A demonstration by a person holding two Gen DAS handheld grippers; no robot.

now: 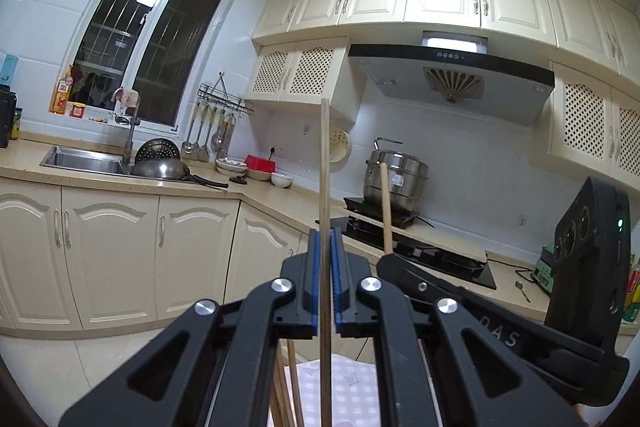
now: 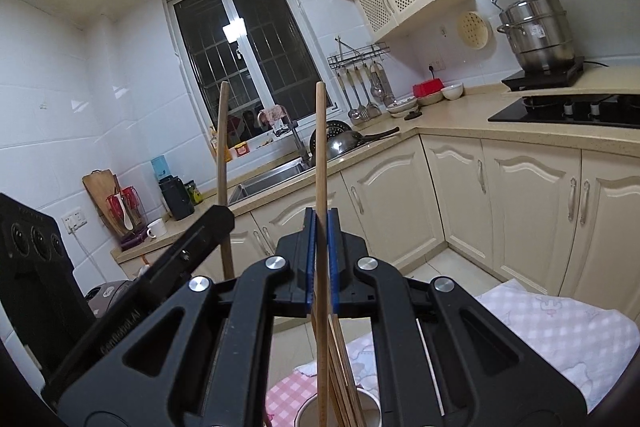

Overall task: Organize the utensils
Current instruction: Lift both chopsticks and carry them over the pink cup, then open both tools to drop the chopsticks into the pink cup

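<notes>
In the left wrist view my left gripper (image 1: 325, 233) is shut on a thin wooden chopstick (image 1: 325, 163) that stands upright between the blue pads. To its right, my right gripper (image 1: 387, 258) holds a second wooden chopstick (image 1: 385, 207), also upright. The right wrist view shows the right gripper (image 2: 320, 215) shut on its chopstick (image 2: 320, 147), with the left gripper (image 2: 222, 214) and its stick (image 2: 222, 139) at the left. Below the jaws, a white cup (image 2: 370, 407) holds several more chopsticks (image 2: 340, 379).
A pink and white checked cloth (image 2: 560, 331) lies under the cup. Across the room are cream cabinets (image 1: 116, 251), a sink (image 1: 80, 157) with a wok (image 1: 164, 169), hanging ladles (image 1: 208, 135), a steel pot (image 1: 396, 179) on the hob and a spoon (image 1: 522, 289).
</notes>
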